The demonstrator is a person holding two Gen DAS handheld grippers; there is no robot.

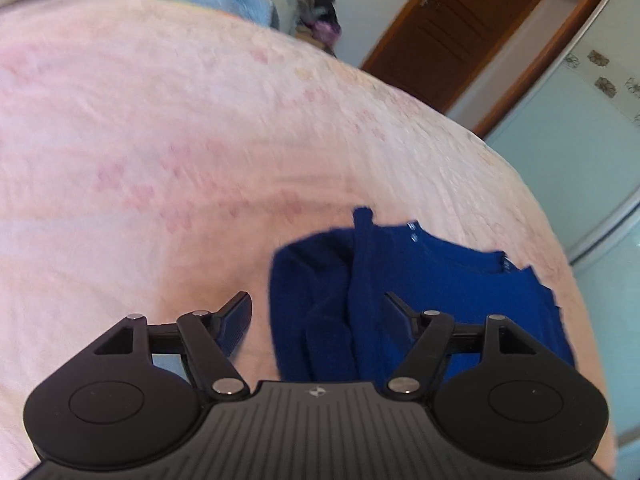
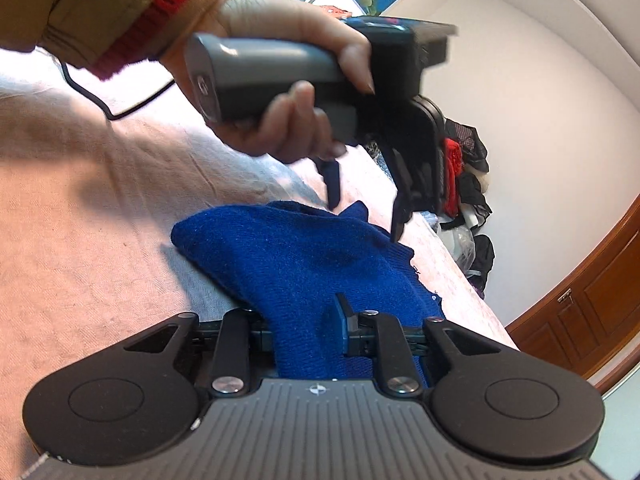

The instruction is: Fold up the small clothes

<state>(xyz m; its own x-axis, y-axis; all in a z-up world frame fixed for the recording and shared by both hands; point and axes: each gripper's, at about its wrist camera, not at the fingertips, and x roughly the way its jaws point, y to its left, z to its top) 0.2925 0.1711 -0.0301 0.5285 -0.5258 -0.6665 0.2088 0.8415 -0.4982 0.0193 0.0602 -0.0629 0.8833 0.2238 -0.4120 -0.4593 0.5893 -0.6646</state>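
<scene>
A blue knitted garment (image 1: 460,280) lies bunched on the pink bedspread (image 1: 160,120), near the bed's right edge. My left gripper (image 1: 316,304) hovers just over its left part, jaws open and nothing pinched between them. In the right wrist view the same garment (image 2: 288,256) runs up between the fingers of my right gripper (image 2: 300,320), which is shut on a fold of it; the left pad is hidden behind the cloth. Beyond it a hand (image 2: 280,40) holds the left gripper (image 2: 365,212), its fingertips open just above the garment's far end.
Beyond the bed's far corner sits a pile of dark and red clothes (image 2: 468,184). A brown wooden door (image 1: 452,28) and a pale wardrobe front (image 1: 580,140) stand past the right edge. A black cable (image 2: 92,96) trails over the bedspread (image 2: 80,200).
</scene>
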